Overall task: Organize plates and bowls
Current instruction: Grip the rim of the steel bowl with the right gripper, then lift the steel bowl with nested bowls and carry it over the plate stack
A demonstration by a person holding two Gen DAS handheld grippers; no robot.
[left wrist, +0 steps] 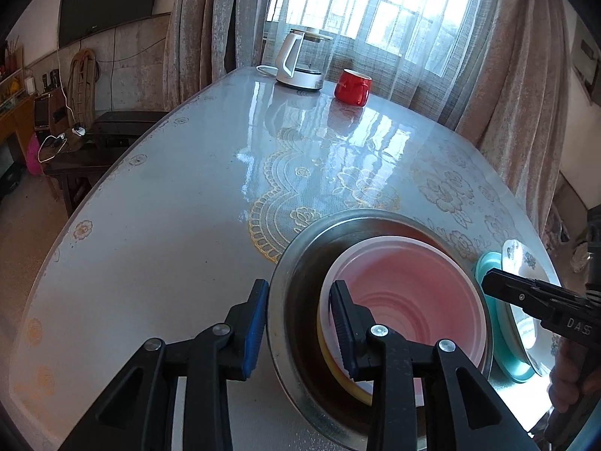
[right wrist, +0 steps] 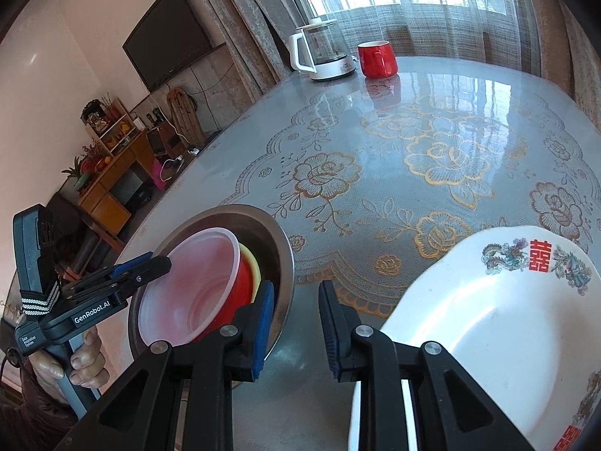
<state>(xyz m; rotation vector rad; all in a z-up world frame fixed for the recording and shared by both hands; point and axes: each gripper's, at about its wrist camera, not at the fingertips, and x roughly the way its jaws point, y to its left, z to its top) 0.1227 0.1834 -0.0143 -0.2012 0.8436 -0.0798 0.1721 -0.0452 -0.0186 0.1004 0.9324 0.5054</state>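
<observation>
A steel bowl (left wrist: 360, 218) (right wrist: 285, 255) holds a leaning nest of a pink bowl (left wrist: 413, 293) (right wrist: 188, 285), a red bowl (right wrist: 244, 282) and a yellow bowl (left wrist: 326, 357). My left gripper (left wrist: 300, 319) (right wrist: 157, 263) straddles the steel bowl's left rim, one pad just outside it and the other inside by the pink rim. The jaws stand apart. To the right, a white patterned plate (right wrist: 488, 319) (left wrist: 522, 259) lies on a teal plate (left wrist: 488, 323). My right gripper (right wrist: 296, 323) (left wrist: 492, 282) hovers open between the steel bowl and the white plate, with only bare table between its fingers.
A glass kettle (left wrist: 300, 60) (right wrist: 323, 56) and a red mug (left wrist: 353, 86) (right wrist: 375, 58) stand at the far end of the glossy, lace-patterned table (left wrist: 169, 225). A person's hand (right wrist: 86, 357) grips the left gripper's handle. Beyond the table's left edge are low furniture and cables.
</observation>
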